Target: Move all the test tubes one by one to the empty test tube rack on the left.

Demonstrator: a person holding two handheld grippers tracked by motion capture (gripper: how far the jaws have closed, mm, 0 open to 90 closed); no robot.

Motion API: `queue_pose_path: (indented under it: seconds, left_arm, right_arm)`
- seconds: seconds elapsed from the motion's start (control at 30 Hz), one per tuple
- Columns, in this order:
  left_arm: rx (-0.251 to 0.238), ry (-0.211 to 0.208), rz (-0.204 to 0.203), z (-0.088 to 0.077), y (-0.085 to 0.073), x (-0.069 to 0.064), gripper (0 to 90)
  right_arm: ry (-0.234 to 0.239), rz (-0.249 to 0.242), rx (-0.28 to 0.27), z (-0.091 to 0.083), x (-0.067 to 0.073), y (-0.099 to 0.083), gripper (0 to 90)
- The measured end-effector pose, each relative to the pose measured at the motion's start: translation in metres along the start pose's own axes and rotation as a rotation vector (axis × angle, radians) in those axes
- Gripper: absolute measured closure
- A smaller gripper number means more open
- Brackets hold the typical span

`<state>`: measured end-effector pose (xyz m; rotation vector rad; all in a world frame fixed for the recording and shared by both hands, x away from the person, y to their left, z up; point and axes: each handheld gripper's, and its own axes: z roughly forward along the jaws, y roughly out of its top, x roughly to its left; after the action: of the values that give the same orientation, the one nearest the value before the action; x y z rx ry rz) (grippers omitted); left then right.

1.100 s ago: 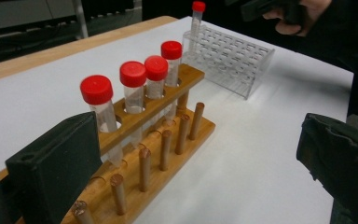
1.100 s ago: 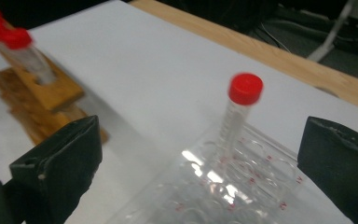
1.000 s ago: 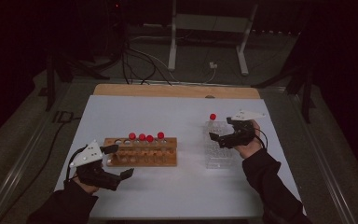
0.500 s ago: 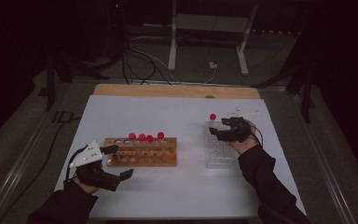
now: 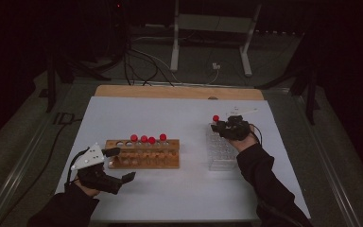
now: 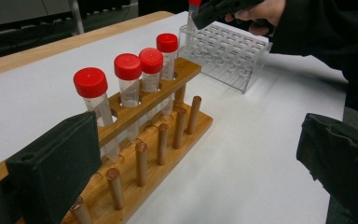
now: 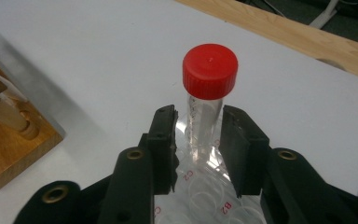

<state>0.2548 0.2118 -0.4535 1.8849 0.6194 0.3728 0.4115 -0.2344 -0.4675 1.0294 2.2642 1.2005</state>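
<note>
The right hand-held gripper (image 7: pixel 198 144) has just been closing around a red-capped tube (image 7: pixel 208 100) standing in the clear rack (image 5: pixel 220 151) on the tabletop (image 5: pixel 189 189); whether its pads press is hard to tell. The tube's base is hidden. The left hand-held gripper (image 5: pixel 118 164) stands released beside the wooden rack (image 5: pixel 144 158).

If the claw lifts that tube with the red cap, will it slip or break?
The tube looks smooth and clear, so it might slip. It seems empty, probably light. The right claw pinches its middle, likely steady enough.
</note>
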Motion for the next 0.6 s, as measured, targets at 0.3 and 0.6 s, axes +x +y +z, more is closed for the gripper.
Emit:
queue_pose_path:
  seconds: [0.3,0.6]
  left_arm:
    - [-0.002,0.003,0.002,-0.0006,0.0002,0.0000,0.4]
    - [0.000,0.002,0.001,-0.0004,0.0001,0.0001,0.4]
  right_arm:
    - [-0.023,-0.001,0.005,0.0043,0.0014,0.0007,74.9]
    - [-0.036,-0.015,-0.009,-0.0017,0.0027,0.0046,75.3]
